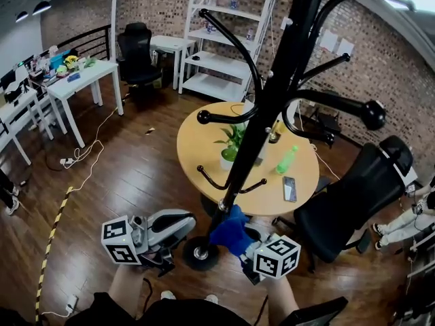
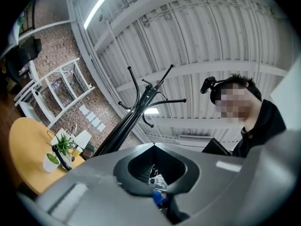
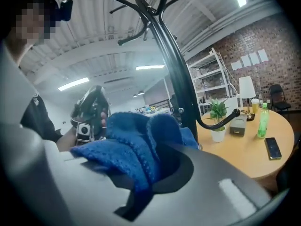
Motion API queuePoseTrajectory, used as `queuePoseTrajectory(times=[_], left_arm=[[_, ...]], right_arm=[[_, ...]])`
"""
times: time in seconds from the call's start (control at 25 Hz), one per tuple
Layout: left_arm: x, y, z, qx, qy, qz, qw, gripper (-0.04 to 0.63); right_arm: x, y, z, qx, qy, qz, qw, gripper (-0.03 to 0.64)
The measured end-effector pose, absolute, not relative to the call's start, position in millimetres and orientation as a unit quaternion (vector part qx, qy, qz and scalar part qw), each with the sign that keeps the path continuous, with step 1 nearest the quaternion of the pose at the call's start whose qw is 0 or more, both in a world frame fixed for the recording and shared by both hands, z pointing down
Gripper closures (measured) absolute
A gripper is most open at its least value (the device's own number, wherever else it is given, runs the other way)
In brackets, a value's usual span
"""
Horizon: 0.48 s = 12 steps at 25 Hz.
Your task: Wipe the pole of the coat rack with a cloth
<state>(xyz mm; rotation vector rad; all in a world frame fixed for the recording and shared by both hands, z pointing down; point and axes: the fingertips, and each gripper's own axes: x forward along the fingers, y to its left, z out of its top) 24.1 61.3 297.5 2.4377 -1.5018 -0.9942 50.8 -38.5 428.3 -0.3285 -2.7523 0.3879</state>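
While the right gripper (image 1: pixel 243 244) pinches a bunched blue cloth (image 1: pixel 230 230) between its jaws at the foot of the coat rack's black pole (image 1: pixel 262 124), just above the round base (image 1: pixel 200 254), the left gripper (image 1: pixel 178 225) sits low on the base's other side, jaws pressed together on nothing. Beyond the rack, a round wooden table (image 1: pixel 197 148) carries a white pot (image 1: pixel 228 160) holding a leafy green plant (image 1: pixel 235 137), a green bottle (image 1: pixel 286 159) whose contents cannot be made out, and a dark phone (image 1: pixel 290 189) lying flat.
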Motion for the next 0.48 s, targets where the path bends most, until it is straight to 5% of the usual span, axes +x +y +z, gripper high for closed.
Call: queuePoseTrajectory(times=[0.48], left_arm=[[16.5, 68.4, 292.7, 0.773, -0.552, -0.313, 0.028, 0.595]], right_arm=[[-0.2, -70.5, 448.9, -0.098, -0.978, 0.117, 0.143, 0.594]])
